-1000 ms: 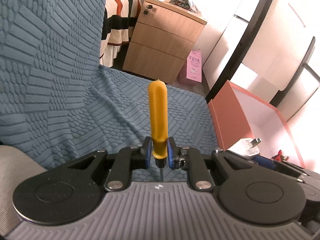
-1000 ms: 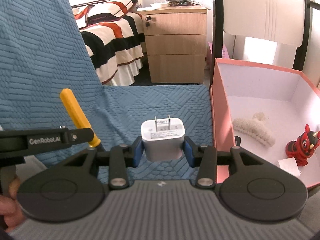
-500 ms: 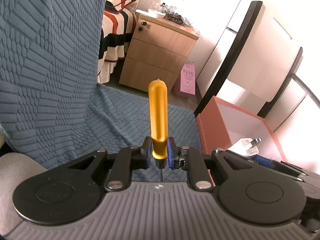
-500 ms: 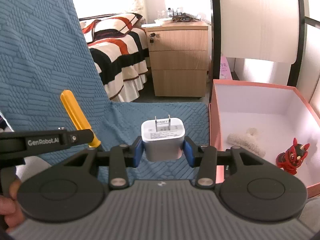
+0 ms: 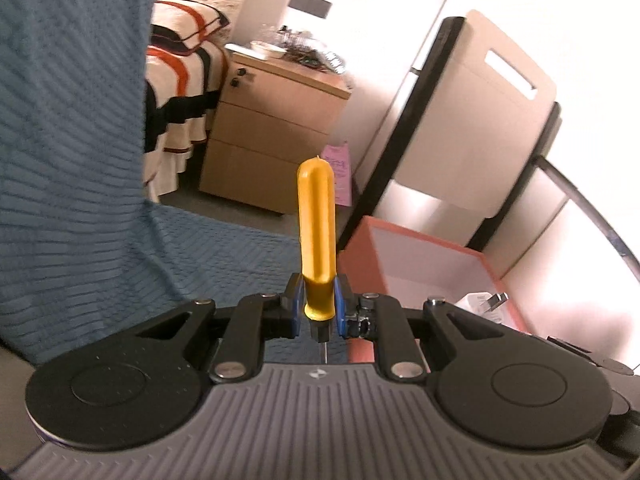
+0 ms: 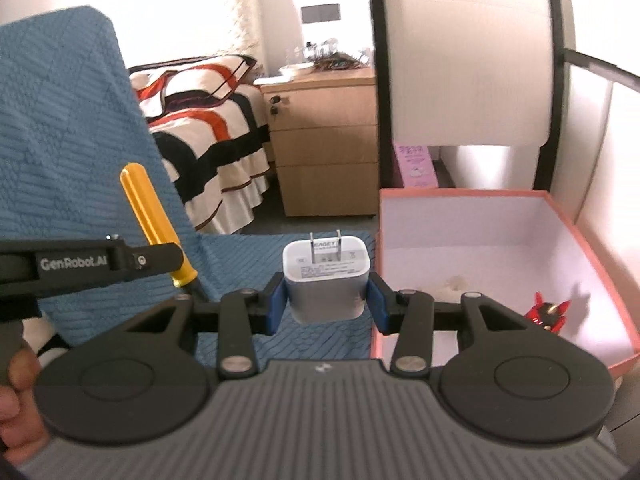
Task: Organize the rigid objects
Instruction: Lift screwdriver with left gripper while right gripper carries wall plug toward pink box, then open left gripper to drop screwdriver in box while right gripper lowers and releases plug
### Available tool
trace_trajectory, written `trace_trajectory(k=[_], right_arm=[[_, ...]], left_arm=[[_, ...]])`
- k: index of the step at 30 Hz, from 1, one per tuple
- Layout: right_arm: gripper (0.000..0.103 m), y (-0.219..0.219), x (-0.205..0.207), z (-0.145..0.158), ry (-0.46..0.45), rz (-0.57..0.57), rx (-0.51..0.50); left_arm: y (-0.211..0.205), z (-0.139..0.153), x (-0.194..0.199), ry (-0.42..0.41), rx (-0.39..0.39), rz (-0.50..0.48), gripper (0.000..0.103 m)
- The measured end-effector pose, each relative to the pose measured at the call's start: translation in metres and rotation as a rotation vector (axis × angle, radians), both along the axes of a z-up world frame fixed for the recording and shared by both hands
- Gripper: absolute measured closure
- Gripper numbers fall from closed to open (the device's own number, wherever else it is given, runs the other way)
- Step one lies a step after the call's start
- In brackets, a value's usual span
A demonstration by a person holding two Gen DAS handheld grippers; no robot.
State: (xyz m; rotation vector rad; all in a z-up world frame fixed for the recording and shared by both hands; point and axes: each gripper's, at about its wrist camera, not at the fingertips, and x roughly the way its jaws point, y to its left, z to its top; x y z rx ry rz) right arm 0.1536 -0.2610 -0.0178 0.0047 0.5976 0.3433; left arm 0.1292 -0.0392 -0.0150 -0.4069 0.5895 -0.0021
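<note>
My left gripper point(image 5: 317, 310) is shut on a yellow-handled screwdriver point(image 5: 316, 224), handle pointing up and away, held above the blue textured cloth point(image 5: 224, 256). The screwdriver also shows in the right wrist view point(image 6: 150, 216), left of my right gripper. My right gripper point(image 6: 326, 300) is shut on a white plug charger point(image 6: 326, 276), prongs up, just left of the open pink box point(image 6: 592, 256). In the box lie a red figurine point(image 6: 546, 314) and a cream hair claw point(image 6: 450, 284), partly hidden behind the gripper.
The pink box also shows in the left wrist view point(image 5: 360, 248). A wooden drawer cabinet point(image 6: 328, 152) and a striped bed point(image 6: 208, 120) stand behind. A white board with a black frame point(image 6: 468, 60) rises behind the box. The blue cloth drapes up on the left.
Both grippers have risen and tilted up, so more of the room shows and the box sits lower in view. Each still holds its object.
</note>
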Motion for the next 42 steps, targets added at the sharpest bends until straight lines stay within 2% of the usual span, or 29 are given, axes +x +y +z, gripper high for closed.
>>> trace_trajectory(k=[7,17,19,20,25,32,42], right_arm=[[0.057,-0.036,0.003,0.015,-0.037,-0.066,0.000],[0.057,-0.087,0.008,0.018,-0.063,-0.146,-0.003],[0.057,-0.096,0.012,0.016,-0.057,-0.157,0.000],[0.057,-0.101,0.013,0.016,-0.054,-0.162,0.005],[0.057,-0.116,0.028,0.012,-0.038,-0.166,0.004],[0.057,-0.137,0.061,-0.019,0.067,-0.202,0.020],[0.057,-0.152,0.089,-0.076,0.248,-0.223,0.026]], left_arm=[[-0.041,0.014,0.024,-0.019,-0.013,-0.069,0.084],[-0.097,0.023,0.045,-0.030,0.006,-0.139,0.085],[-0.107,0.022,0.051,-0.028,0.002,-0.149,0.089],[-0.113,0.022,0.055,-0.029,0.001,-0.159,0.094],[-0.145,0.021,0.074,-0.021,0.023,-0.228,0.094],[-0.169,-0.007,0.112,0.045,0.038,-0.229,0.094],[-0.177,-0.064,0.143,0.209,0.035,-0.228,0.094]])
